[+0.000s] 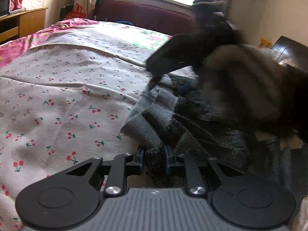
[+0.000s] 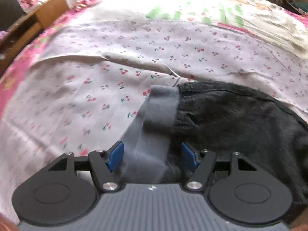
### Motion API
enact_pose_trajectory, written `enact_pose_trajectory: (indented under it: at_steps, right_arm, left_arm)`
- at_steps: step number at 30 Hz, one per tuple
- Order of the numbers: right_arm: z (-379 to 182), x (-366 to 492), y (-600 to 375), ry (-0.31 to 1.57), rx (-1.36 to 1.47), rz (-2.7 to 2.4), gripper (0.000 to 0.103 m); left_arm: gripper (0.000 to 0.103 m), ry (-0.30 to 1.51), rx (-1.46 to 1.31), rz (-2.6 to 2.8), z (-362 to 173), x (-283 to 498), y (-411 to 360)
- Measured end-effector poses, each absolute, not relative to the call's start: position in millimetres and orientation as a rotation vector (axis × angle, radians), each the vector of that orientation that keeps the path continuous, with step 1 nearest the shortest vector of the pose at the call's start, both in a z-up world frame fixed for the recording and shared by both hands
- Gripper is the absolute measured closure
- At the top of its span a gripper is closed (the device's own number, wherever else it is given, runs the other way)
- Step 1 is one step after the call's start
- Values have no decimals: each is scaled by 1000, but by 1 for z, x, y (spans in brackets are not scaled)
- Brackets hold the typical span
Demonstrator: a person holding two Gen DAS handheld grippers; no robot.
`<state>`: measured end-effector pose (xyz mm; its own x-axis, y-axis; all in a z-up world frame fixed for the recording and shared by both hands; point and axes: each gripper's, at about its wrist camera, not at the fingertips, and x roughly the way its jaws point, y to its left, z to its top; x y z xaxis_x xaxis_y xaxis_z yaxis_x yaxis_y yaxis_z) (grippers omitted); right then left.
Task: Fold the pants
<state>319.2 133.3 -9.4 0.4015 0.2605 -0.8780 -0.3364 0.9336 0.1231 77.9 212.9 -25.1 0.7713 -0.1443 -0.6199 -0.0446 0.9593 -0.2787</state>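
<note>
On the bed [image 1: 57, 88], my left tongs [image 1: 154, 157] pinch the pants [image 1: 202, 127]; right tongs [image 2: 153, 156] gape, gripping nothing, so I lay the cuff [image 2: 161, 105] flat.

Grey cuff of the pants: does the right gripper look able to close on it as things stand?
Probably yes. The right gripper is open, and the grey cuff of the pants already lies between its blue pads with nothing in the way.

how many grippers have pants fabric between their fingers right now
2. The left gripper is clamped on a dark fold of the pants at their near edge. The right gripper stands open around the grey waistband, pads clear of the cloth.
</note>
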Motion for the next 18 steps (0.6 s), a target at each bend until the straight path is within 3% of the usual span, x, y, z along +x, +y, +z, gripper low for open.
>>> enact_pose_trajectory:
  at_steps: [3, 5, 8, 13, 14, 16, 18]
  right_arm:
    - [-25, 329, 145, 1149, -139, 329, 14]
    - [-31, 332, 149, 1153, -187, 314, 10]
    - [-21, 334, 146, 1175, -130, 316, 11]
    - [-32, 341, 165, 1176, -204, 246, 11]
    - [-32, 338, 162, 1158, -207, 257, 14]
    - [-29, 333, 157, 1147, -227, 292, 26]
    - [-24, 332, 146, 1159, -214, 331, 52]
  left_arm:
    - [64, 688, -302, -80, -27, 81, 215]
    - [57, 688, -295, -92, -29, 82, 214]
    - [51, 654, -274, -123, -27, 78, 210]
    - [54, 632, -245, -113, -23, 79, 204]
    - [62, 636, -244, -109, -23, 80, 203]
    - [70, 643, -264, -95, -24, 81, 207]
    - [73, 633, -316, -102, -25, 79, 215]
